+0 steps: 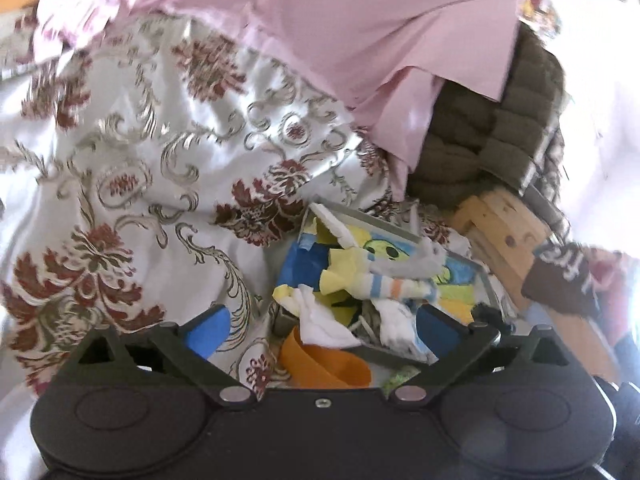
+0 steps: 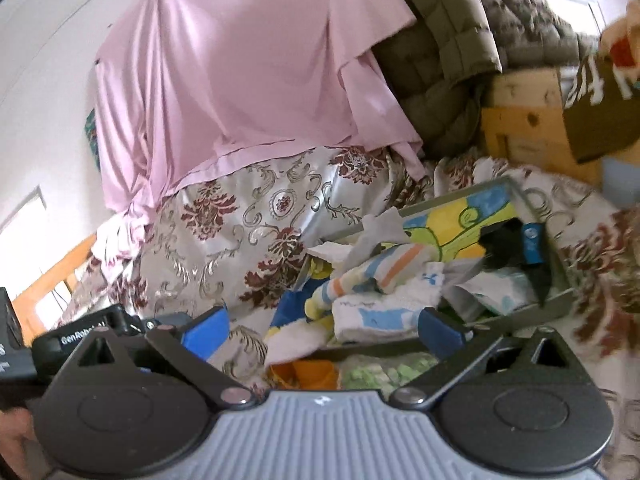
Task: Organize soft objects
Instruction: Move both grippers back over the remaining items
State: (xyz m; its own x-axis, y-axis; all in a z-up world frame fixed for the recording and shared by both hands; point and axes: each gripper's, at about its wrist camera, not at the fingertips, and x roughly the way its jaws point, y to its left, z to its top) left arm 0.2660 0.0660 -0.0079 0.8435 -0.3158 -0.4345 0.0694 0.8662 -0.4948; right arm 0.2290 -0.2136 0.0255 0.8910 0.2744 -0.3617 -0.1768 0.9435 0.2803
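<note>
A grey-rimmed tray (image 1: 486, 280) with a colourful drawing on its base lies on a floral bedspread (image 1: 132, 168). It holds a heap of soft items: a striped sock (image 1: 396, 288), white cloths (image 1: 320, 320) and yellow pieces (image 1: 340, 268). My left gripper (image 1: 324, 330) is open and empty just in front of the heap. In the right wrist view the tray (image 2: 560, 300) holds the striped sock (image 2: 384, 272), a white towel with blue marks (image 2: 376, 312) and a black item (image 2: 504, 244). My right gripper (image 2: 324, 330) is open above the heap's near edge.
A pink sheet (image 2: 248, 64) hangs over the back. An olive quilted blanket (image 2: 448, 40) drapes over a wooden frame (image 2: 524, 120). An orange piece (image 1: 328, 364) and a green bumpy item (image 2: 388, 372) lie near the tray's front. The other gripper (image 2: 80, 340) shows at left.
</note>
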